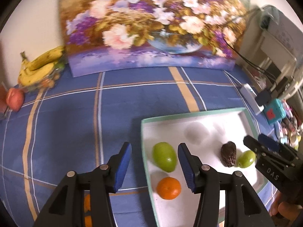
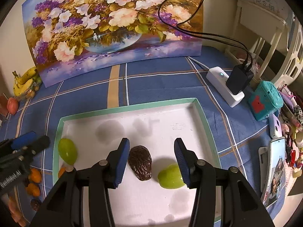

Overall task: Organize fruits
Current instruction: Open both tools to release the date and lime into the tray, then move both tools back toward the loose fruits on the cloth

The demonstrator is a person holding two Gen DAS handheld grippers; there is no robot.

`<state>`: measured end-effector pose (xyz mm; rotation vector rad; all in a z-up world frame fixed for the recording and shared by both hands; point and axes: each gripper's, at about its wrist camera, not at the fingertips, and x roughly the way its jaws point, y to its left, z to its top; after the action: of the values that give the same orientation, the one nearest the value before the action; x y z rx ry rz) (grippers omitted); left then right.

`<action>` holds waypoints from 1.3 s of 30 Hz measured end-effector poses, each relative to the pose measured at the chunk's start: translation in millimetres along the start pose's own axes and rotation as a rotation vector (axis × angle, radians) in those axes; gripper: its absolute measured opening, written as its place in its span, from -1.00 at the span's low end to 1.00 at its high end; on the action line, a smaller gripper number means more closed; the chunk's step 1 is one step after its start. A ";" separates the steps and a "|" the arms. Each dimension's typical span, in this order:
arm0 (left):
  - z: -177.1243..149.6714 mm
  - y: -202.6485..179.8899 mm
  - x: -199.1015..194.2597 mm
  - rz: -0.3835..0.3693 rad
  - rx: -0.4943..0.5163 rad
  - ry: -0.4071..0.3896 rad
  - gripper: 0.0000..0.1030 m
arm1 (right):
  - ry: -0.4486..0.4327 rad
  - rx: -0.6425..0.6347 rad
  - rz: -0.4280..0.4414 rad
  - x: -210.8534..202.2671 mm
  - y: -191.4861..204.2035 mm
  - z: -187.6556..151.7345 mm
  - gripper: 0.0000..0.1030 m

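Note:
A white tray [image 1: 208, 117] with a green rim [image 2: 128, 106] lies on the blue checked cloth. It holds a green fruit [image 1: 164, 156] [image 2: 67, 151], an orange [image 1: 168, 188], a dark brown fruit [image 1: 228, 154] [image 2: 140, 162] and a second green fruit [image 1: 246, 158] [image 2: 170, 176]. My left gripper [image 1: 154, 168] is open and empty over the tray's left edge, near the first green fruit and the orange. My right gripper [image 2: 151, 162] is open and empty above the dark fruit; its right finger overlaps the second green fruit. The right gripper also shows in the left wrist view [image 1: 261, 145].
Bananas [image 1: 39, 66] and a red fruit [image 1: 15, 98] lie at the far left. Small oranges [image 2: 34, 181] lie left of the tray. A flower painting [image 2: 113, 28] stands at the back. A power strip [image 2: 225, 89], teal box [image 2: 265, 100] and phone [image 2: 272, 170] crowd the right.

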<state>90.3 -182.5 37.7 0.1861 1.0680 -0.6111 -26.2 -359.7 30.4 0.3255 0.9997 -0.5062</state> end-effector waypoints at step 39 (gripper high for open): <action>-20.0 47.2 -0.4 0.260 -0.086 -0.051 1.00 | 0.020 -0.018 0.020 6.6 9.4 -11.2 0.83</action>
<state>100.9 -135.1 21.5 0.2287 0.9990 -0.3340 -26.2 -348.0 19.3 0.3251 1.0187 -0.4761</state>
